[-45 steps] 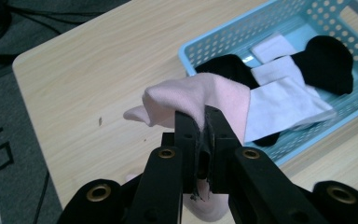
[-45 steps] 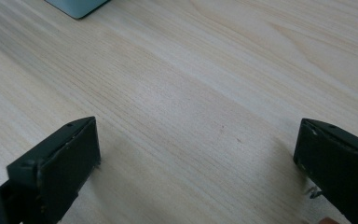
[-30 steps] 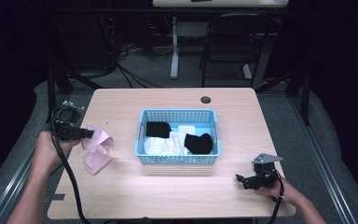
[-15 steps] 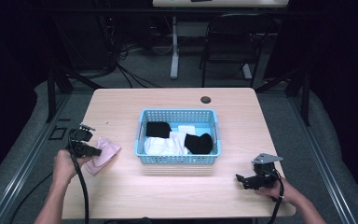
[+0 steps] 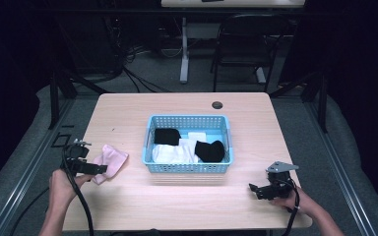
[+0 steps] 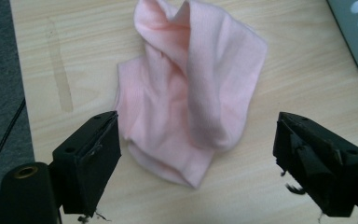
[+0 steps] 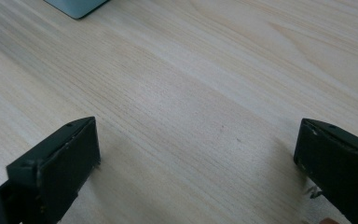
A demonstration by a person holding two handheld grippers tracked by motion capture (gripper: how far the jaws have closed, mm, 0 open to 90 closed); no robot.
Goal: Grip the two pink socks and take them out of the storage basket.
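Cloth, pink and crumpled (image 6: 191,98), lay on the table (image 5: 187,206) near its left edge, just left of the blue basket (image 5: 188,168), where a second earlier it had hung pinched in the left gripper (image 6: 198,154). That gripper's jaws had just been opening and stood wide apart on either side of the cloth's near end, pads off it. The left hand (image 5: 61,183) had dropped lower. The right gripper (image 5: 256,189) rested unmoved near the front right corner, jaws spread over bare wood.
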